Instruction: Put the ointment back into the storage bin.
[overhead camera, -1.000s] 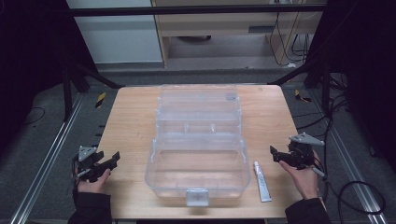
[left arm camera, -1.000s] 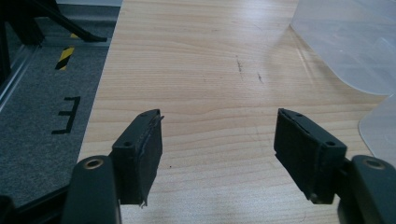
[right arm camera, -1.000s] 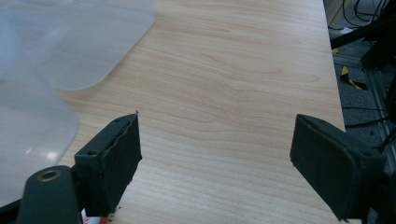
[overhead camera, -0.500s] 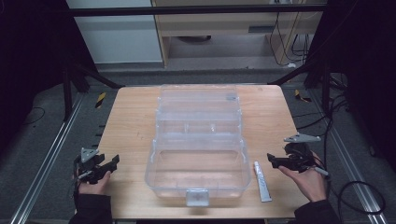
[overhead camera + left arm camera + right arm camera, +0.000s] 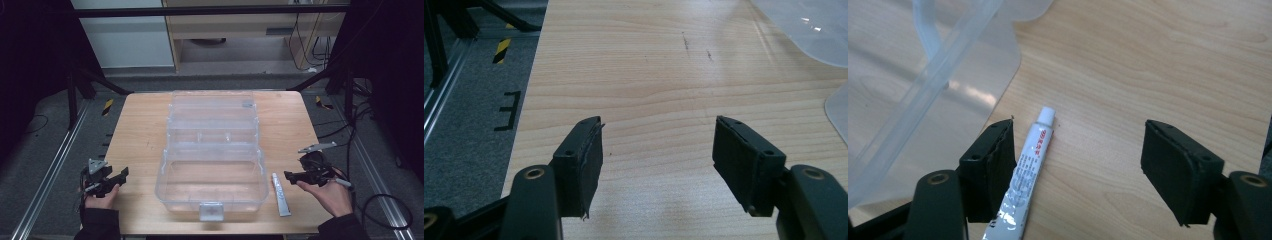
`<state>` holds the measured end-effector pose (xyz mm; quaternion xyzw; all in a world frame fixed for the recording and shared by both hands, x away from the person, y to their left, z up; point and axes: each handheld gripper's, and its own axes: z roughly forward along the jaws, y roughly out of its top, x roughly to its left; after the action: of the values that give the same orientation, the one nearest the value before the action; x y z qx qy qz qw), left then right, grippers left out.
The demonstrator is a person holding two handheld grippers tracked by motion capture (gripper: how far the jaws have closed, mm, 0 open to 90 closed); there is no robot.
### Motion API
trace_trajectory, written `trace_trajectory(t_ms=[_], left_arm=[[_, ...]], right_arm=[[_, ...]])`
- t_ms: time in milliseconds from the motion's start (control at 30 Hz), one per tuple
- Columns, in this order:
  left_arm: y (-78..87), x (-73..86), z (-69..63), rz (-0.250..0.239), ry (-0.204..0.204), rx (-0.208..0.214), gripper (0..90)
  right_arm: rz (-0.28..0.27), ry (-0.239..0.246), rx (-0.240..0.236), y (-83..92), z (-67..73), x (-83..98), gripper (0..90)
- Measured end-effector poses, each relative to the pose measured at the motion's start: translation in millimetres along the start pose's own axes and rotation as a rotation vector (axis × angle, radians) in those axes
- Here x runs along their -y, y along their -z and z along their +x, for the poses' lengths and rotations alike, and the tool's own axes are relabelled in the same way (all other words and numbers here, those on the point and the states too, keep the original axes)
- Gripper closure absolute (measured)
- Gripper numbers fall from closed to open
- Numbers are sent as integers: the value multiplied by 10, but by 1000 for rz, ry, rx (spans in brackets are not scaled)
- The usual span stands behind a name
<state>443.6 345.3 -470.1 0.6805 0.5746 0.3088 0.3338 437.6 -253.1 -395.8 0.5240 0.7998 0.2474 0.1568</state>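
My right claw [image 5: 292, 175] hangs over the tube [image 5: 281, 194], jaws parted and just closing in, gripping nothing; it lies right of the clear box [image 5: 212, 155]. Left claw [image 5: 122, 174] gapes empty.

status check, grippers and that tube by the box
Left gripper open, nothing between. Right gripper open, jaws just closing, over tube, not gripping. Clear box close beside tube.

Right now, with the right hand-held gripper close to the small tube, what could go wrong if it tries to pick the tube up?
1. The tube lies beside one pad, not centred in the right hand-held gripper, whose jaws have just been closing; it may get pushed aside.
2. The clear box is close to the tube; a jaw could bump its wall.
3. The tube lies flat on the table, so the pads may scrape the wood.
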Motion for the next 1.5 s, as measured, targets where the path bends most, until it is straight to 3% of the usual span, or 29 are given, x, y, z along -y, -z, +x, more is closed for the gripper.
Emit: trace_trajectory(t_ms=[167,467,1167,1500], left_arm=[[1,4,3,8,-1,-4,368],[-7,6,8,18,-10,-8,367],[-17,8,10,34,-24,-5,369],[-21,10,5,39,-23,0,369]], right_arm=[[58,20,3,-80,45,8,346],[141,-5,-22,-215,126,1,416],[271,2,-42,-532,247,-26,549],[321,5,-35,-678,277,-44,564]])
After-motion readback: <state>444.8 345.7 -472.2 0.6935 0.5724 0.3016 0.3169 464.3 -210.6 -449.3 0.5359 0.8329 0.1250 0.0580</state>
